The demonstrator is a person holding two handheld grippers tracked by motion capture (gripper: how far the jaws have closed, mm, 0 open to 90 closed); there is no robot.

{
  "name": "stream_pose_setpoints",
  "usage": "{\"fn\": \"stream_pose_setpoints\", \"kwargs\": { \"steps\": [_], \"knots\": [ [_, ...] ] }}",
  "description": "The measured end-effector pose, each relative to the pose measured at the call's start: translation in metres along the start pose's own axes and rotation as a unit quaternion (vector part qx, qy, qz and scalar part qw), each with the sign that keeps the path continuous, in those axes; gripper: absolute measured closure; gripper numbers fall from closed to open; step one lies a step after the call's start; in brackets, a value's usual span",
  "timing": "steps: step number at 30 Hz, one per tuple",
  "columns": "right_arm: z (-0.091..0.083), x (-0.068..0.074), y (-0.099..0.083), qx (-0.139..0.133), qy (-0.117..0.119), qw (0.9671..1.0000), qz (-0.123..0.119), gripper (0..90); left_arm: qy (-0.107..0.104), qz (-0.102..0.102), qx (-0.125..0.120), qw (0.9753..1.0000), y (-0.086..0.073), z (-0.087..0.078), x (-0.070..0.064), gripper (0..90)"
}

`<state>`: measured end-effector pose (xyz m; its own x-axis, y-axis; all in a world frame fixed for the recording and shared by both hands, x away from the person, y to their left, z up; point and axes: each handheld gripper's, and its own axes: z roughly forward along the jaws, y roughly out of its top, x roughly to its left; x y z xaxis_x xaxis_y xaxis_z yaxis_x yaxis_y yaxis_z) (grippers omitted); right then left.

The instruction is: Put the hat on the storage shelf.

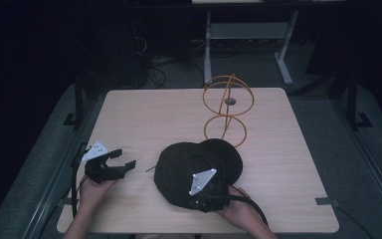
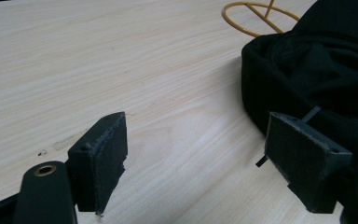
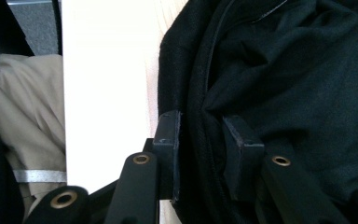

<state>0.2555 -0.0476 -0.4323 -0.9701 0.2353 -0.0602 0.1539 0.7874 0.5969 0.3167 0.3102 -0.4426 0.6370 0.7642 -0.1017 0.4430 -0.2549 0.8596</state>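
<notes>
- Claw on the right has its jaws closed on the near rim of the black cap, which lies mid-counter, near side.
- Wire stand rises just beyond the cap.
- Left claw hangs wide open and empty, left of the cap.
- Judged step: grip taken; next, lift toward the stand.

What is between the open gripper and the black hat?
Nothing visible. Bare table lies between the left gripper and the black hat. The right gripper is already clamped on the hat's edge.
</notes>
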Motion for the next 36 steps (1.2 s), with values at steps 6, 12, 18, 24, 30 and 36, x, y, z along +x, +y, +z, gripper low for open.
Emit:
{"fn": "stream_pose_setpoints", "kwargs": {
  "steps": [6, 12, 18, 24, 30, 36],
  "knots": [
    [0.006, 0.001, 0.002, 0.015, 0.004, 0.9999, 0.007, 70.2, -0.003, 0.000, 0.001, 1.0000, 0.000, 0.001, 0.000, 21.0],
    [0.012, 0.000, 0.001, 0.019, 0.006, 0.9998, 0.010, 71.6, -0.004, -0.001, 0.000, 1.0000, 0.000, 0.002, -0.002, 21.0],
    [0.009, 0.001, 0.001, 0.013, 0.004, 0.9998, 0.011, 75.0, -0.006, -0.002, -0.001, 1.0000, 0.000, 0.000, -0.001, 21.0],
    [0.001, 0.004, 0.006, 0.000, 0.002, 0.9999, 0.011, 75.9, -0.014, -0.005, -0.002, 0.9999, 0.001, 0.002, -0.002, 21.0],
    [-0.024, 0.000, 0.015, -0.039, 0.006, 0.9991, 0.018, 75.5, -0.031, -0.006, -0.008, 0.9995, 0.002, 0.003, -0.006, 21.0],
    [-0.049, -0.010, 0.023, -0.072, 0.007, 0.9970, 0.028, 74.9, -0.060, -0.004, -0.022, 0.9980, 0.006, 0.003, -0.016, 21.0]
  ]
}}
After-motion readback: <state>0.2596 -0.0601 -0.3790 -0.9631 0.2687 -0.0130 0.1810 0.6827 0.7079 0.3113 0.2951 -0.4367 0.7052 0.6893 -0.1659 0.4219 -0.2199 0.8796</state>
